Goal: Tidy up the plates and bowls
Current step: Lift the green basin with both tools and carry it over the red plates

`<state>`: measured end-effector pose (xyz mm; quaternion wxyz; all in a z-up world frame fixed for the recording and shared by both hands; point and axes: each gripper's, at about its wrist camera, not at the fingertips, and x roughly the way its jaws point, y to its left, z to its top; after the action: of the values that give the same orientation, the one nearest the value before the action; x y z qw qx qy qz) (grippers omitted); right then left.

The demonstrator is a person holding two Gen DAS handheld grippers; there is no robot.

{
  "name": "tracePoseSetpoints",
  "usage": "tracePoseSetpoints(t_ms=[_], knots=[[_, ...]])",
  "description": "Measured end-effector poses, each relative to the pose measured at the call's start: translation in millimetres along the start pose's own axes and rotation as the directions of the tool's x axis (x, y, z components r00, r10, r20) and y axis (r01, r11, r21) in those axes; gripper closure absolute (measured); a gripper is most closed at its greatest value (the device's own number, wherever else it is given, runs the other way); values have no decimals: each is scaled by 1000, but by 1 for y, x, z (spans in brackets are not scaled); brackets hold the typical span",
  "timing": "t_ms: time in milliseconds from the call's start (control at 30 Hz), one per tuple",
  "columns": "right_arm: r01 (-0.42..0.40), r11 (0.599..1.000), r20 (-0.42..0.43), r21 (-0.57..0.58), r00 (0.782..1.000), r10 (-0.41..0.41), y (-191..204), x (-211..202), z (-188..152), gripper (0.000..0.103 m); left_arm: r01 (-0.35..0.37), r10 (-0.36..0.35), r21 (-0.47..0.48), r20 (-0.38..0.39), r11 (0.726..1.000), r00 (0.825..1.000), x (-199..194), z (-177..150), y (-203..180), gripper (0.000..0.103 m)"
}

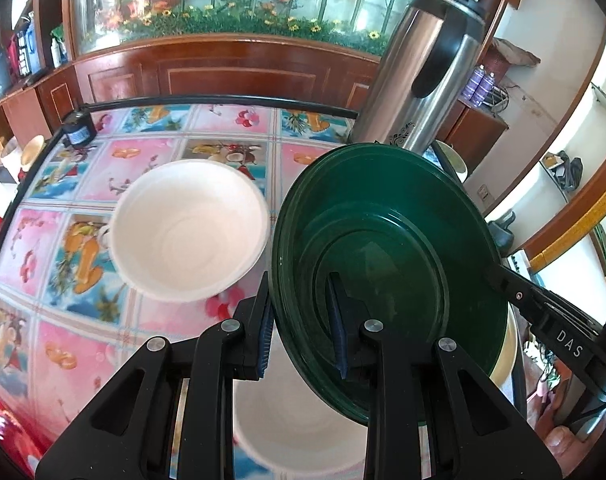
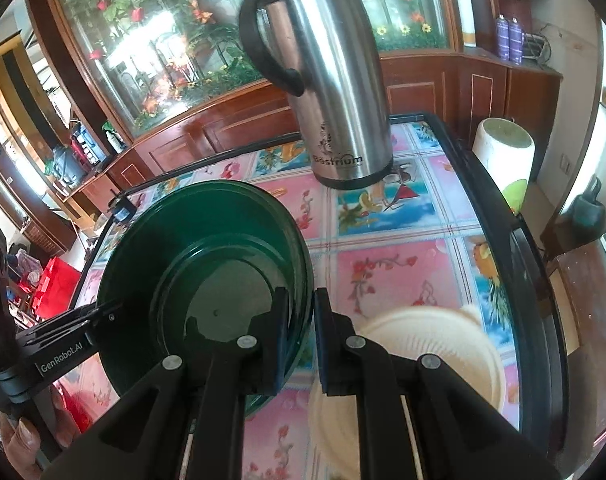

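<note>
Evidently both the left tongs and right tongs clench opposite rims of the green plate, held tilted just beside the white bowl; it looks stiff, light, glossy and slippery.

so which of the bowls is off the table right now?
The dark green bowl: tilted, lifted, its rim between the jaws of the left gripper and the right gripper. The white bowl sits flat on the tablecloth.
</note>
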<state>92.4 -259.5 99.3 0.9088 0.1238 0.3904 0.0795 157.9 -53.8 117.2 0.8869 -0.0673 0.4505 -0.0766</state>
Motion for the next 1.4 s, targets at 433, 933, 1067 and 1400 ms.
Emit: tracePoseSetpoints(t_ms=[433,933,1067,1400], knots=[[-65,998,15,-7,998,65,41,-34,-58,91,-36,36,-4,54,999,998,-63,-63,33,79],[-113,992,50,-54,992,116,91,-70,-118,89,-28,31,-54,46,998,998,-106,-132,86,79],[-126,990,45,-68,991,130,106,-72,-131,89,-45,48,-56,58,997,997,-120,-145,100,79],[-165,979,23,-116,985,169,148,-74,-156,88,-70,77,-92,71,993,995,-146,-174,143,79]])
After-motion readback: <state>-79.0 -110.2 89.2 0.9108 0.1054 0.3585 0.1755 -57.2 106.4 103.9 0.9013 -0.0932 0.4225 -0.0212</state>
